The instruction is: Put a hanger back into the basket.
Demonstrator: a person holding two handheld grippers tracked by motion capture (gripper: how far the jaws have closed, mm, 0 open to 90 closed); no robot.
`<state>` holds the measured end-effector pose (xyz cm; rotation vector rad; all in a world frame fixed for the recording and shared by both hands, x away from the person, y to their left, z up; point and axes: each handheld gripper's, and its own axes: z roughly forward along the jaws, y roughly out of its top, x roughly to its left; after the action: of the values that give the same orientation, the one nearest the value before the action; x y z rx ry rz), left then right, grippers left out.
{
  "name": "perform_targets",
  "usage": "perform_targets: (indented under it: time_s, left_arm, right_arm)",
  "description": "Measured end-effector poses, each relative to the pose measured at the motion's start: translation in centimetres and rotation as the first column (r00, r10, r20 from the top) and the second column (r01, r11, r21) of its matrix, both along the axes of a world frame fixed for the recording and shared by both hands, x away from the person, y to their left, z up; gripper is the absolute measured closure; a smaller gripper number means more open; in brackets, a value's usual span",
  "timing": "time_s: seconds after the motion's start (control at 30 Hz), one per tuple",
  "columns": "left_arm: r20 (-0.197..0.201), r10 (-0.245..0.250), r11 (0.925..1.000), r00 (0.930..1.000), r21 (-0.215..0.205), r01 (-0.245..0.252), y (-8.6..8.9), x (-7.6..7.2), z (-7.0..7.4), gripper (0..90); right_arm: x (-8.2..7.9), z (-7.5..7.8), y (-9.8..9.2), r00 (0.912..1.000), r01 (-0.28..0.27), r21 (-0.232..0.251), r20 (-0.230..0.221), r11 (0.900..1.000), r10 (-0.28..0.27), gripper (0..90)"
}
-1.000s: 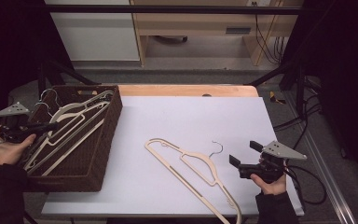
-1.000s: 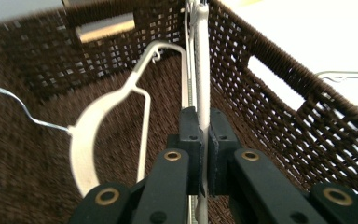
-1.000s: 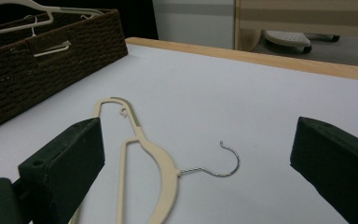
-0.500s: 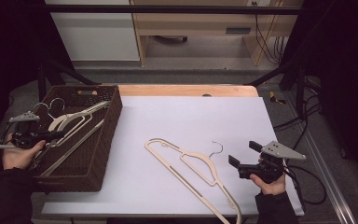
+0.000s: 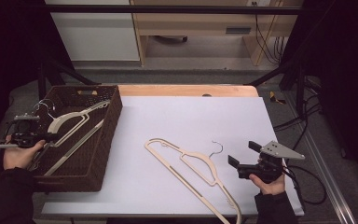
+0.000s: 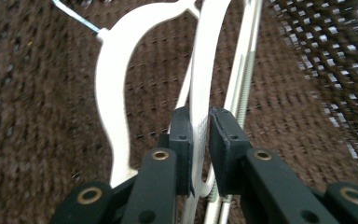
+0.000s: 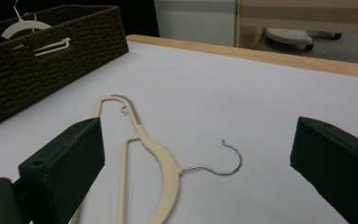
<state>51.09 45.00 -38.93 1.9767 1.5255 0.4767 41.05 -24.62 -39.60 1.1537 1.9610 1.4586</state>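
Observation:
My left gripper (image 5: 43,138) reaches into the brown wicker basket (image 5: 113,122) at the table's left end. Its jaws have just been opening. A flat white bar (image 6: 203,70) of a hanger still stands between the pads (image 6: 182,140), loosely. That white hanger (image 5: 72,119) lies on other hangers in the basket. A cream hanger with a wire hook (image 5: 192,166) lies flat on the white table, front of centre. My right gripper (image 5: 243,154) rests open just to its right, jaws wide, pointing at the hook (image 7: 223,163), nothing between them (image 7: 200,144).
The basket's woven floor (image 6: 37,121) and far wall (image 6: 326,60) surround the left jaws. A second white hanger arm (image 6: 114,93) curves beside the held bar. The white tabletop (image 5: 191,116) ends in a wooden strip at the back (image 5: 186,90). Black frame legs and cables stand at the right.
My left hand sank with the white hanger from above the basket rim down into the basket, and the hanger now rests on the others. The right hand and the cream hanger stayed still.

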Motion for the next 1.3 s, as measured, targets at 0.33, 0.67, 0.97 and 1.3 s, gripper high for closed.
perform_targets:
  time_s: [0.33, 0.67, 0.97, 1.3]
  left_arm:
    - [-0.073, 0.066, 0.9974, 0.9952, 0.033, -0.064, 0.4, 0.5, -0.8, 61.2]
    - [-0.099, 0.110, 0.9935, 0.9890, 0.039, -0.107, 0.7, 0.6, -1.0, 50.5]
    - [0.013, 0.093, 0.9951, 0.9956, 0.031, -0.093, 0.0, -0.4, 1.5, 43.7]
    - [0.305, -0.038, 0.9985, 0.9516, -0.026, 0.048, -5.6, -3.2, 6.2, 29.7]
  right_arm:
    - [0.0, 0.0, 0.1, 1.0000, 0.001, 0.006, 0.000, 1.000, -0.001, 3.1]
    - [-0.1, 0.1, 0.0, 1.0000, -0.001, 0.004, 0.004, 1.000, 0.001, 3.1]
    - [-0.2, 0.2, -0.1, 1.0000, 0.003, 0.011, 0.007, 1.000, -0.003, 3.0]
    - [-0.4, 0.3, -0.7, 0.9998, 0.010, 0.013, 0.018, 1.000, -0.010, 2.9]
